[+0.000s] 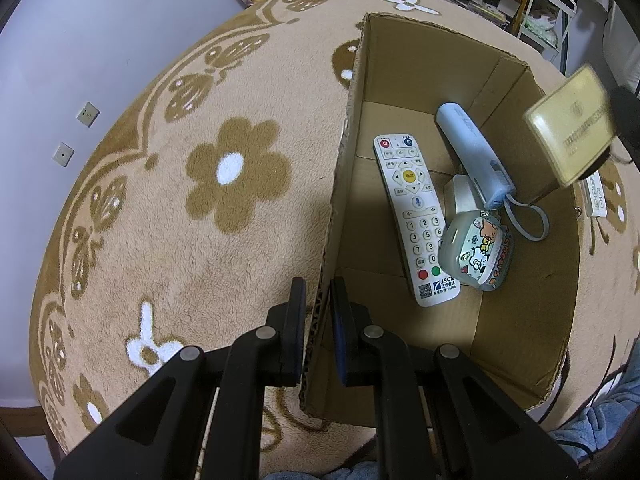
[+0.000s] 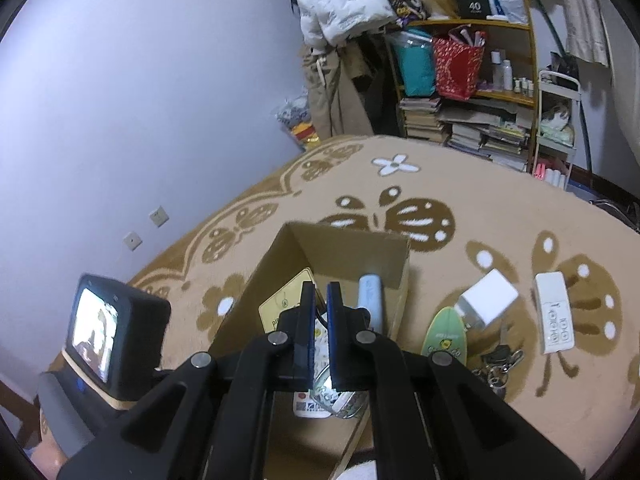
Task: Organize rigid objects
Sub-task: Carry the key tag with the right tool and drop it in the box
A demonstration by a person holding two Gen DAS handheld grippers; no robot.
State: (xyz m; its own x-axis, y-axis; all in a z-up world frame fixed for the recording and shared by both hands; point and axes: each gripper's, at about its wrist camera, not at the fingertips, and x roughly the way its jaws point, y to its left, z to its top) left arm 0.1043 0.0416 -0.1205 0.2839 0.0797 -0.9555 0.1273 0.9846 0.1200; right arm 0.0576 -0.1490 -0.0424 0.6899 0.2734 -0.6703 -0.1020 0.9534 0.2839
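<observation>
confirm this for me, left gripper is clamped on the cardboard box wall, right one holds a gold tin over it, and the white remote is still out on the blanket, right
Not quite. The white remote with number keys already lies inside the cardboard box, as the left wrist view shows. The rest holds: the left gripper pinches the box wall, and the right gripper holds the gold tin over the box.
</observation>
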